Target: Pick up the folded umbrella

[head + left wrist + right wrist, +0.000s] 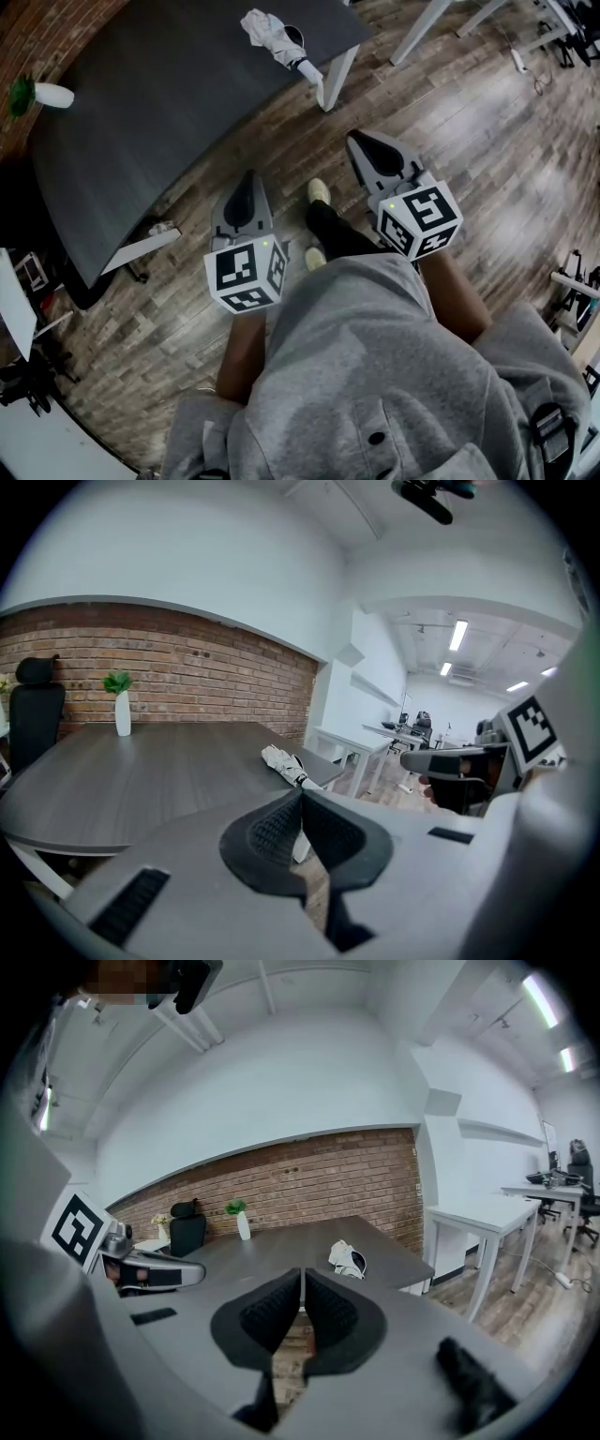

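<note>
The folded umbrella (277, 37) is white with a dark handle end and lies near the far right corner of the dark grey table (159, 103). It also shows as a small folded umbrella (284, 764) in the left gripper view and as the umbrella (349, 1259) in the right gripper view. My left gripper (246, 185) hangs over the wooden floor, short of the table's near edge, its jaws shut with nothing between them. My right gripper (361, 141) is level with it further right, jaws shut and empty, still well short of the umbrella.
A white vase with a green plant (42, 94) stands at the table's far left. A black office chair (33, 710) sits behind the table by the brick wall. White desks (487, 1218) stand to the right. My own feet (319, 192) are on the floor between the grippers.
</note>
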The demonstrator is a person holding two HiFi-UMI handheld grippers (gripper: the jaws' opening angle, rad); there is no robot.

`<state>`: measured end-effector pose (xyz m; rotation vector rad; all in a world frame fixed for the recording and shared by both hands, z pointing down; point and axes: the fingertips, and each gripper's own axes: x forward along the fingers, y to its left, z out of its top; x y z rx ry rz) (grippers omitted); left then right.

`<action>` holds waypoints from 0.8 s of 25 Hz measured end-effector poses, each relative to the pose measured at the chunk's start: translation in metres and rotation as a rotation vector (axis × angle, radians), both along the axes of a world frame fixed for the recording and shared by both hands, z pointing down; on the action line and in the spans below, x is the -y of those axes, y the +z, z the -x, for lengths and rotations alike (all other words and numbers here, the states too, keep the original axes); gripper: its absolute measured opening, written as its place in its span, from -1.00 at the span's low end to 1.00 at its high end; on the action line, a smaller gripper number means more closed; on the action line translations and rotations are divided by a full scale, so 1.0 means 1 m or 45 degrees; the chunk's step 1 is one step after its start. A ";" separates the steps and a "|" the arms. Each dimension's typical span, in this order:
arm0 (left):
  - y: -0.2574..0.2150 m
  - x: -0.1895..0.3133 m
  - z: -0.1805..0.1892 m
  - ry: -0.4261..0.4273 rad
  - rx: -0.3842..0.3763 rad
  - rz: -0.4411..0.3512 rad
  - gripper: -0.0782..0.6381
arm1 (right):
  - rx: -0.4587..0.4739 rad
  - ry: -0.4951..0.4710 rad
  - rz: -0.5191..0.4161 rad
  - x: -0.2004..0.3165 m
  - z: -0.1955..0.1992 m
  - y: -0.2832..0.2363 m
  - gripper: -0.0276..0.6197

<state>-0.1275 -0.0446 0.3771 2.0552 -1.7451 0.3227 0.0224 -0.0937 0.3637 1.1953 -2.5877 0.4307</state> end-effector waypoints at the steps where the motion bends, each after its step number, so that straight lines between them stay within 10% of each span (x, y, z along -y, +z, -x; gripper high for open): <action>1: 0.001 0.007 0.000 0.004 0.002 0.004 -0.74 | -0.002 -0.001 0.005 0.006 0.001 0.001 -0.82; 20: 0.001 0.098 0.007 -0.038 0.042 0.025 -0.74 | 0.016 -0.046 0.058 0.101 0.011 0.011 -0.82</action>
